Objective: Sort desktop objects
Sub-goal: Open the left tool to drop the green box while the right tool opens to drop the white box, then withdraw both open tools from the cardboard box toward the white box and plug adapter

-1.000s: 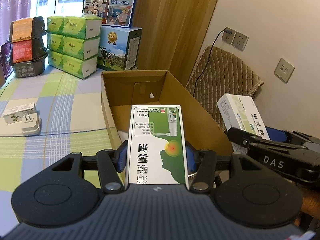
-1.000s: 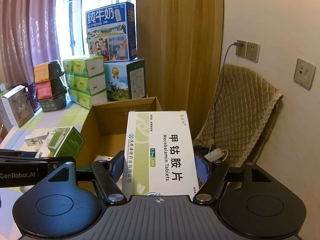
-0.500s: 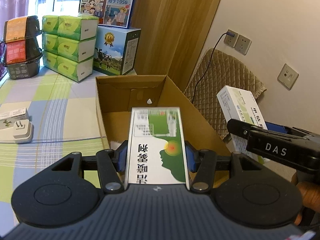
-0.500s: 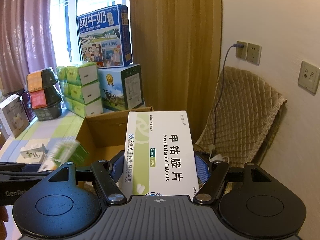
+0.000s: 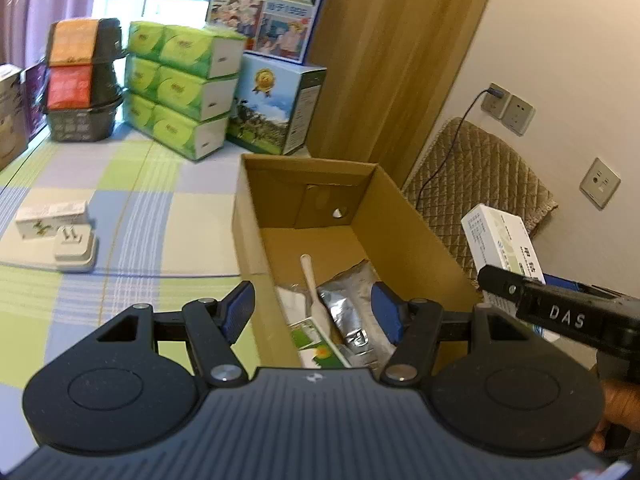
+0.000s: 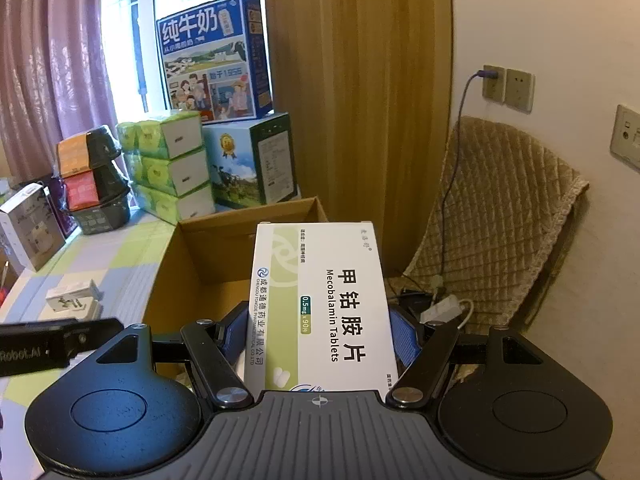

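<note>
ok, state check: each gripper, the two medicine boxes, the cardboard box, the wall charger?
left gripper: open, empty, over the carton's near end
right gripper: shut on the white box
Mecobalamin box: held, not yet in the carton
green and white box: lying inside the carton
cardboard box: open-topped, holds a foil pouch and a white stick
charger: plugged into the wall socket

The white tablet box (image 6: 320, 304) reads "Mecobalamin Tablets", "甲钴胺片", "0.5mg x 90片" and, along its left edge, "成都通德药业有限公司". The blue milk carton (image 6: 214, 58) far on the desk reads "纯牛奶". In the left wrist view the right gripper (image 5: 560, 316) carries "DAS"; in the right wrist view the left gripper (image 6: 52, 346) shows "Robot.AI", its start cut off.
</note>
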A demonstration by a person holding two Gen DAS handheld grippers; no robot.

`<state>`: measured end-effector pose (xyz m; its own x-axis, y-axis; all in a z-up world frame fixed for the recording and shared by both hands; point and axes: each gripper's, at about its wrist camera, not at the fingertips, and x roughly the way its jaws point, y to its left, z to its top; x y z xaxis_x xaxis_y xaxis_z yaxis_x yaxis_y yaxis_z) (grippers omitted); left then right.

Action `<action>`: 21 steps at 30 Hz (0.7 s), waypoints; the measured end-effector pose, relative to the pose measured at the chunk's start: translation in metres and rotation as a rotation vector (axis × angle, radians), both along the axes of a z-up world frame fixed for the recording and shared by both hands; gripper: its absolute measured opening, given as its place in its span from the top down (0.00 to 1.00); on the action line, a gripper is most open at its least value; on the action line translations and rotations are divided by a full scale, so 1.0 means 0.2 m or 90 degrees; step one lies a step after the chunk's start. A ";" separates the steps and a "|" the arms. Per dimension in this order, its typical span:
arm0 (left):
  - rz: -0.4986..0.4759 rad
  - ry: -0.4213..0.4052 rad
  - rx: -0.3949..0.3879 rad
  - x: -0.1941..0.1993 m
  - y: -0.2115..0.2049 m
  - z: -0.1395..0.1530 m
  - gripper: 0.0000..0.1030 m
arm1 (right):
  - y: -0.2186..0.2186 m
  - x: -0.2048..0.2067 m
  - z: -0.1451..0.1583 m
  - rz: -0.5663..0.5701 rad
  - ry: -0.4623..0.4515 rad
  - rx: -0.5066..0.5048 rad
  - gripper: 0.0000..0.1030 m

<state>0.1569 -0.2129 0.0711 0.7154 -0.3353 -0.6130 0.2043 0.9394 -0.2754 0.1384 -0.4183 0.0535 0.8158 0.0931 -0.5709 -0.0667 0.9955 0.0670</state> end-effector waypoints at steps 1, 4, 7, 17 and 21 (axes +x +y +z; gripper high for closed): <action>0.003 0.002 -0.001 -0.01 0.01 0.00 0.41 | 0.01 0.01 0.00 0.002 0.000 0.003 0.34; 0.014 0.004 -0.005 -0.02 0.05 -0.02 0.37 | 0.03 0.03 0.01 0.025 -0.007 0.031 0.33; 0.020 0.004 -0.003 -0.04 0.09 -0.03 0.34 | 0.04 0.04 0.02 0.032 -0.025 0.044 0.07; 0.052 0.013 0.002 -0.16 0.23 -0.06 0.16 | -0.01 -0.11 -0.01 -0.009 0.003 0.075 0.07; 0.060 0.011 0.011 -0.22 0.27 -0.06 0.07 | 0.02 -0.22 -0.03 -0.010 0.021 0.086 0.06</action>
<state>0.1119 -0.1594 0.0584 0.7329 -0.2562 -0.6302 0.1101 0.9588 -0.2618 0.0951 -0.4148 0.0469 0.7984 0.1575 -0.5812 -0.0459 0.9783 0.2020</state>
